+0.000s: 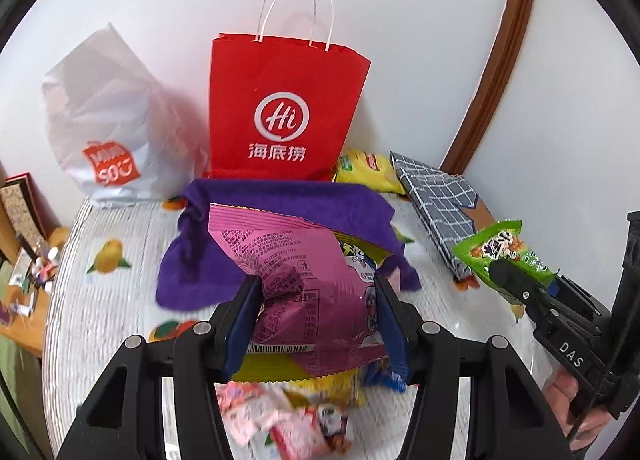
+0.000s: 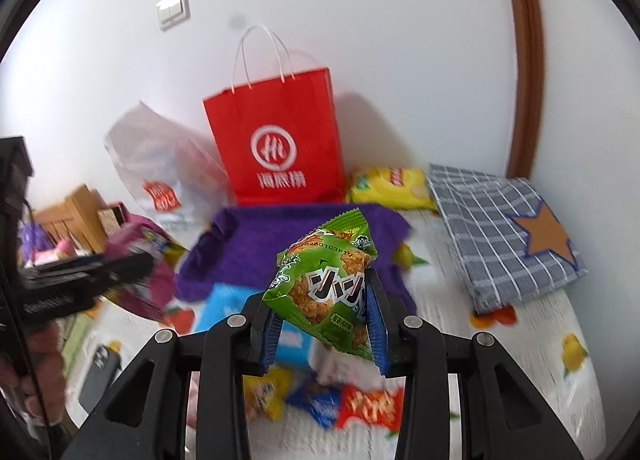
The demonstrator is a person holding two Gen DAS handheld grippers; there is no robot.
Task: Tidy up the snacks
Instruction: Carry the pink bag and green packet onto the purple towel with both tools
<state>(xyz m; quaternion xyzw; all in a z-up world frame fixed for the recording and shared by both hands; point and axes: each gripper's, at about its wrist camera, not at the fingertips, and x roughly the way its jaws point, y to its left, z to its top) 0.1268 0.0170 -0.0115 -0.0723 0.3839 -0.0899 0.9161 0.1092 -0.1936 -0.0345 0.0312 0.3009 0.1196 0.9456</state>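
My left gripper (image 1: 316,300) is shut on a pink snack packet (image 1: 304,284), held above the table with its blue pads pressing both sides. My right gripper (image 2: 324,300) is shut on a green snack packet (image 2: 324,284), also lifted off the table. In the left wrist view the right gripper (image 1: 516,280) shows at the right edge with the green packet (image 1: 504,248). The left gripper (image 2: 88,272) with the pink packet (image 2: 140,260) appears blurred at the left of the right wrist view. A red paper bag (image 1: 284,107) (image 2: 280,143) stands upright against the wall behind a purple cloth (image 1: 248,227) (image 2: 280,236).
A white plastic bag (image 1: 104,119) (image 2: 160,163) sits left of the red bag. A yellow chip bag (image 1: 368,171) (image 2: 392,187) and a grey checked folded box (image 1: 444,203) (image 2: 504,227) lie to the right. Several loose snack packs (image 2: 340,400) (image 1: 288,420) lie below the grippers on the fruit-print tablecloth (image 1: 108,260).
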